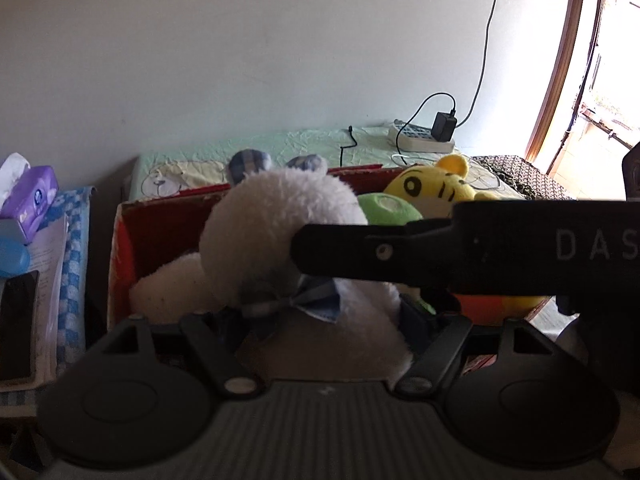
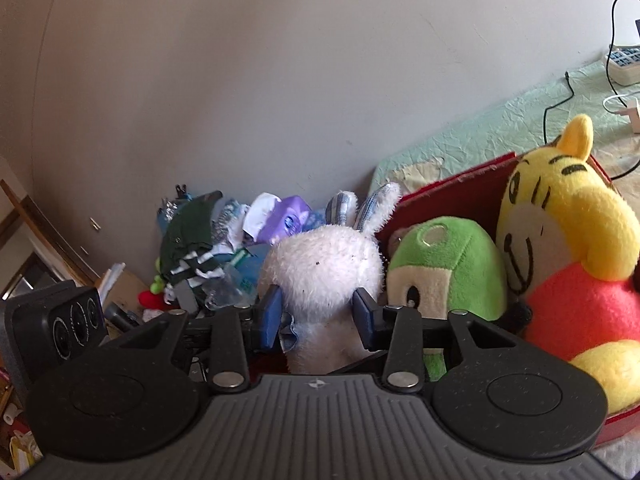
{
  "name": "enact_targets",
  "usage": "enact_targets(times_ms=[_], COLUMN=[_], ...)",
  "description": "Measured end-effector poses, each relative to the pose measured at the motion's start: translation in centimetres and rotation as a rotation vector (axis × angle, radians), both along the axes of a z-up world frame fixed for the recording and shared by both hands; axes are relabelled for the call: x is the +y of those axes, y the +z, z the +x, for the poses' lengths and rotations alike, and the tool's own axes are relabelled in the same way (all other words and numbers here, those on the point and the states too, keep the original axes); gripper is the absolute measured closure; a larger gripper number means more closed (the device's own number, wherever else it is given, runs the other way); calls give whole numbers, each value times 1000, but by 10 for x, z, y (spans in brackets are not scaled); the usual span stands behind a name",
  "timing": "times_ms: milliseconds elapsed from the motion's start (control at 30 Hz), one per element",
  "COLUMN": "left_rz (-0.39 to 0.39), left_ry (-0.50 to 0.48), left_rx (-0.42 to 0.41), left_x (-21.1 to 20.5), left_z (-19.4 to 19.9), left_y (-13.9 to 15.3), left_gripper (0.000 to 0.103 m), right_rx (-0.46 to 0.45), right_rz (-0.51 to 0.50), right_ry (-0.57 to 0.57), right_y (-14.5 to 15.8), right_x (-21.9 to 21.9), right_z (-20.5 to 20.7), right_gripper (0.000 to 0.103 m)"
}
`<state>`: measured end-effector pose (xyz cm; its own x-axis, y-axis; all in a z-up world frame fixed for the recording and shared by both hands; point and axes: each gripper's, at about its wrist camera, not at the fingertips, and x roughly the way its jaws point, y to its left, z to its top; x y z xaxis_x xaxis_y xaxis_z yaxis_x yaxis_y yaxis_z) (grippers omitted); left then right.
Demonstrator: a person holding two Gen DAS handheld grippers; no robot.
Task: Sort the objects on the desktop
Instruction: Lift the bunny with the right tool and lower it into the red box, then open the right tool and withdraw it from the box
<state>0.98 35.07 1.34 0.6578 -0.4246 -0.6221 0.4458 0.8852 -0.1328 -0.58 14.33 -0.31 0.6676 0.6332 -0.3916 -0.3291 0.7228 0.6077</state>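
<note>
A white plush rabbit (image 1: pixel 276 224) with plaid ears and a blue bow stands at the front of an open red box (image 1: pixel 160 220). My right gripper (image 2: pixel 318 312) is shut on the rabbit (image 2: pixel 324 264), its blue pads pressing both sides just under the head. In the left wrist view its black finger (image 1: pixel 332 248) reaches in from the right against the rabbit's head. My left gripper (image 1: pixel 320 316) is spread open, its pads mostly hidden, with the rabbit's body between them. A green plush (image 2: pixel 448 256) and a yellow tiger plush (image 2: pixel 560 232) sit in the box (image 2: pixel 452 192) to the right.
A purple tissue pack (image 1: pixel 34 200), papers on a blue checked cloth (image 1: pixel 72 240) and a dark phone (image 1: pixel 16 320) lie left of the box. Behind it a green sheet (image 1: pixel 280 148) carries a power strip (image 1: pixel 420 136) with cables. A heap of clothes (image 2: pixel 192 240) sits by the wall.
</note>
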Motion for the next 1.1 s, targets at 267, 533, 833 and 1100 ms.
enact_targets(times_ms=[267, 533, 833, 1100], left_rz=[-11, 7, 17, 11], left_ry=[-28, -29, -34, -23], left_rx=[32, 50, 54, 15], left_x=[5, 2, 2, 4], left_z=[6, 10, 5, -10], left_y=[-7, -15, -10, 4], left_gripper=[20, 19, 14, 9], right_rx=[50, 78, 86, 9], right_rz=[-121, -190, -187, -157], right_ry=[-18, -8, 23, -20], right_y=[-6, -15, -10, 14], right_x=[7, 16, 13, 3], right_z=[11, 23, 13, -9], right_gripper=[69, 74, 68, 57])
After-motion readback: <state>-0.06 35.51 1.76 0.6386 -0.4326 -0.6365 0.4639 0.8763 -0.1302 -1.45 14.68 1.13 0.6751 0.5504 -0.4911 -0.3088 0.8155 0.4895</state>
